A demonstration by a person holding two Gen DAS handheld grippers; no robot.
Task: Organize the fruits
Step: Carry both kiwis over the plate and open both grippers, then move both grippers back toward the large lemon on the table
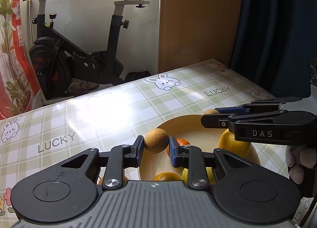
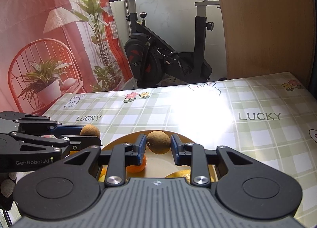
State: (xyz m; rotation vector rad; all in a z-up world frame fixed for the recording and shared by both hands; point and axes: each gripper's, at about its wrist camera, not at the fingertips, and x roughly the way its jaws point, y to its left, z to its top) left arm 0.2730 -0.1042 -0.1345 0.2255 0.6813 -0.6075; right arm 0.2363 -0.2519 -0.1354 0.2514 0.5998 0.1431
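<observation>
Here, the left gripper (image 1: 156, 145) is clenched on a brown round fruit (image 1: 156, 140), blue pads touching both sides; the fruit hangs over the near-left rim of the cream plate (image 1: 190, 126).

The right gripper (image 2: 158, 145) grasps a second brown fruit (image 2: 159, 141) the same way, pads (image 2: 141, 144) pressed against its flanks, above the far part of the plate.

Seen from the left wrist camera, the right gripper comes in from the right edge, its tip over the plate's far rim.

In the plate: a small orange (image 1: 181, 142) just behind the left gripper's right pad, a large yellow citrus (image 1: 233, 144) at the right side, and another orange fruit (image 1: 167, 176) at the near edge, partly hidden by the gripper body.

The table (image 1: 118, 105) beyond the plate lies open to its far edge, under strong glare. An exercise bike (image 1: 79, 49) stands past that edge; a wooden panel (image 1: 198, 19) is at the far right corner.

Writing: "LUCKY" on the checked tablecloth, "DAS" on the right gripper, "GenRobot.AI" on the left gripper.
</observation>
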